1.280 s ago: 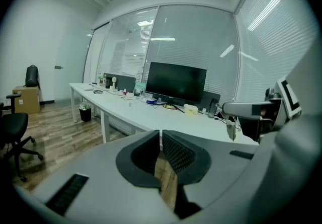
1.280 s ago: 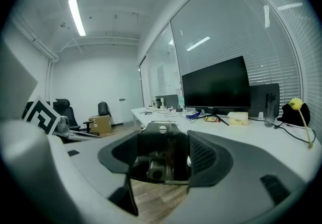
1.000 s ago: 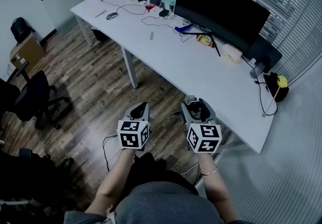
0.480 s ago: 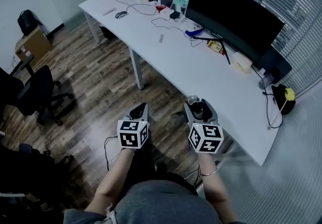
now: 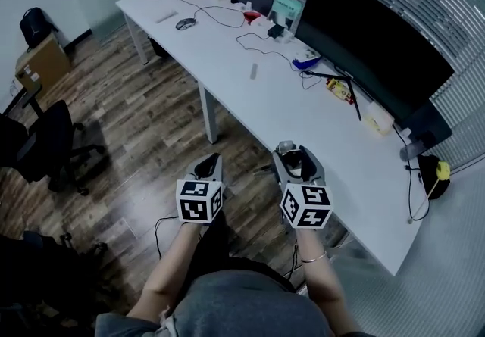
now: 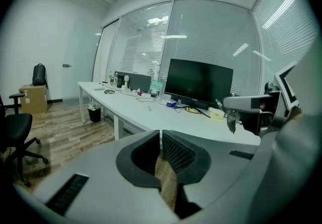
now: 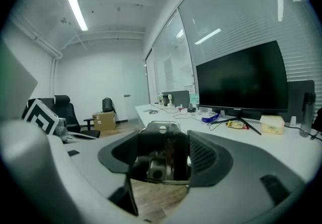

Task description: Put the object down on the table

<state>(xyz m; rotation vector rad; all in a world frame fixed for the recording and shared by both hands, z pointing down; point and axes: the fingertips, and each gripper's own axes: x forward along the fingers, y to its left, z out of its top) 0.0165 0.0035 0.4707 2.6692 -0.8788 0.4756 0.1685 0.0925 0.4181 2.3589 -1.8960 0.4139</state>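
Note:
My right gripper (image 5: 292,155) is shut on a small dark and silver metal object (image 5: 286,149), held in the air just off the near edge of the long white table (image 5: 311,127). In the right gripper view the object (image 7: 162,153) fills the gap between the jaws, with a metal tab with a hole on top, and the table (image 7: 221,128) lies ahead to the right. My left gripper (image 5: 211,164) hangs over the wooden floor, left of the right one. Its jaws (image 6: 161,143) are pressed together with nothing between them.
A large black monitor (image 5: 383,51) stands on the table with cables, a mouse (image 5: 185,23) and small items around it. A black office chair (image 5: 47,148) and a cardboard box (image 5: 44,63) stand on the wooden floor to the left. Table legs (image 5: 208,112) stand ahead of the left gripper.
The head view has swung a little, so the table and monitor sit further right. Both grippers keep their places before the person, the right one still holding the object.

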